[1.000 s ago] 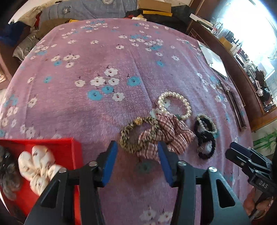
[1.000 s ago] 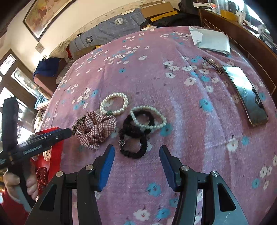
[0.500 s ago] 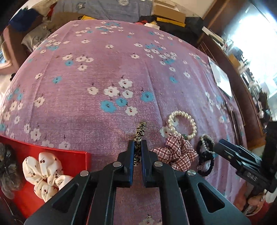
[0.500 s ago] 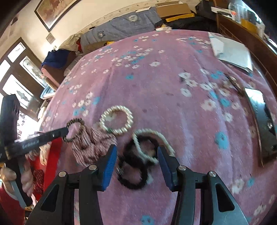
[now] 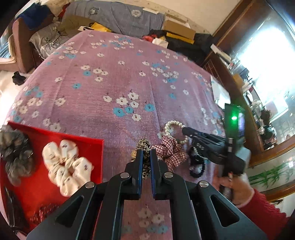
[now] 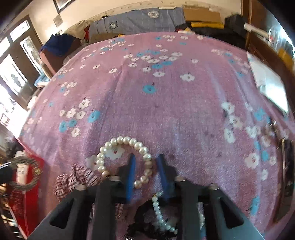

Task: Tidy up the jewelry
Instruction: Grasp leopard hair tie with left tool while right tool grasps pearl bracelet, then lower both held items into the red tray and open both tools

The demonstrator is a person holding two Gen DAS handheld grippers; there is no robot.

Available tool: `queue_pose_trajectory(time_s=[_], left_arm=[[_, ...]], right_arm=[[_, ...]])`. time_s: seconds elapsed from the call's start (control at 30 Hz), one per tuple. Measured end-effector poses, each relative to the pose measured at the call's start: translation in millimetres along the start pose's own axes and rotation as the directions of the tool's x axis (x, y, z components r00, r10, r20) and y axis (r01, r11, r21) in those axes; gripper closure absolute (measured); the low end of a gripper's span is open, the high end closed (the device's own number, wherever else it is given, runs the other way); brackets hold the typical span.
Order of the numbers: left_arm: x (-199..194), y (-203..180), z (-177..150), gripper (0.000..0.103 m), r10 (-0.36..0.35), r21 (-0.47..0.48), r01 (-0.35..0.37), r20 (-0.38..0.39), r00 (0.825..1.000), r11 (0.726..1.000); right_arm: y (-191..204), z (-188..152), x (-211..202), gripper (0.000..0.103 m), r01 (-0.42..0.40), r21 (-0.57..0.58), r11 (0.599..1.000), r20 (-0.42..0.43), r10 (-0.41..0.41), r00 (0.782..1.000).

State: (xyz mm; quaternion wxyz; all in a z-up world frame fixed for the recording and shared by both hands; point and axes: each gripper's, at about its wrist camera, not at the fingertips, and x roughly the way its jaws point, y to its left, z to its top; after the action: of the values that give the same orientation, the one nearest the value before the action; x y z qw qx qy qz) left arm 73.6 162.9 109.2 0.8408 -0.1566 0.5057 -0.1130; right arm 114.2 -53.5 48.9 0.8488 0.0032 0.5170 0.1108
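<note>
no brand name can be read. white marks are printed on the side of the right tool (image 6: pixel 146 166) as the left view shows it, but they are too small to read. a green lamp (image 5: pixel 234 117) glows on top of it. the round emblems on the grey-blue blanket (image 5: pixel 114 14) at the top of the frame are also not readable.

the left tool (image 5: pixel 145 157) is clamped on the leopard-print hair tie (image 5: pixel 142 144); only its upper loop shows above the pads. in the right view this tie is a blurred ring at the left edge, in front of the red tray (image 5: pixel 88 145).

the jaws of the right tool are closing, with a narrow gap. one side of the pearl bracelet (image 6: pixel 118 142) is between them, and the pads do not visibly touch the beads. the bracelet lies on the flowered purple bed cover (image 5: pixel 129 83), just beside the checked scrunchie (image 5: pixel 171 149).

the tool body hides most of the black hair ties (image 5: pixel 197 166) and a thin pearl strand (image 6: pixel 158 210) at the bottom of the right view. the tray is cut off by the left edge; a cream scrunchie (image 5: pixel 66 166) and a grey fluffy one (image 5: pixel 14 151) lie in it. a hand (image 5: pixel 234 186) in a red sleeve (image 5: pixel 261 208) holds the right tool.
</note>
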Motion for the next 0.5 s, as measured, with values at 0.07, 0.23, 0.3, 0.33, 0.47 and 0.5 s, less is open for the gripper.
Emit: queue_pose_trajectory(time_s=[0.07, 0.23, 0.3, 0.33, 0.47, 0.5], left_arm=[[-13, 6, -3, 0.096, -0.001, -0.021, 0.002, 0.018, 1.0, 1.0], [-51, 32, -14, 0.096, 0.021, -0.079, -0.016, 0.067, 0.997, 0.997], [-67, 47, -20, 0.096, 0.057, -0.095, -0.048, 0.087, 0.995, 0.994], [-71, 53, -22, 0.096, 0.068, -0.103, -0.059, 0.092, 0.993, 0.993], [-88, 94, -33, 0.096, 0.103, -0.182, -0.084, 0.098, 0.99, 0.98], [-92, 109, -37, 0.096, 0.117, -0.211, -0.095, 0.097, 0.988, 0.973]], right_arm=[[-1, 1, -1, 0.093, -0.018, 0.019, 1.0, -0.008, 0.018, 1.0], [-1, 2, -31, 0.093, -0.082, 0.071, 0.994, 0.045, 0.079, 0.996], [6, 3, -49, 0.093, -0.098, 0.064, 0.993, 0.077, 0.093, 0.993], [9, 3, -55, 0.093, -0.103, 0.058, 0.993, 0.087, 0.098, 0.991], [28, 5, -85, 0.093, -0.111, 0.032, 0.993, 0.134, 0.105, 0.985], [31, 4, -92, 0.093, -0.113, 0.029, 0.993, 0.144, 0.108, 0.984]])
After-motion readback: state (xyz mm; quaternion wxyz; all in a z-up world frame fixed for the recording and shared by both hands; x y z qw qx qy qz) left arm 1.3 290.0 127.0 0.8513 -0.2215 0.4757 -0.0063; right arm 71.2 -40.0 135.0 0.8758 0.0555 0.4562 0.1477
